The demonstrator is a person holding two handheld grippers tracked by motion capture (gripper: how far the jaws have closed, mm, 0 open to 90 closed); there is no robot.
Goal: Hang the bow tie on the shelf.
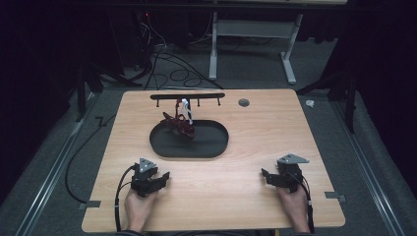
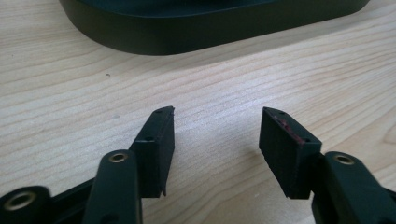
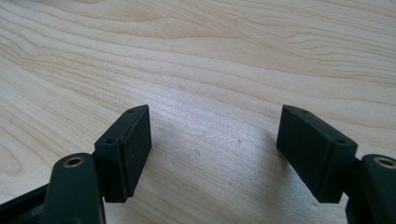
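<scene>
A black oval tray lies at the middle of the wooden table. A dark red tangled thing rests at the tray's far left end. A small white piece stands above it, under a black peg rack. My left gripper rests near the front left of the table, held by a hand. In the left gripper view it is open over bare wood, with the tray's wall just ahead. My right gripper sits at the front right. It is open with nothing between its jaws.
A round grey grommet is set into the table's far side. Cables trail from both grippers toward the front edge. Beyond the table stand a white desk frame and loose cables on the grey floor.
</scene>
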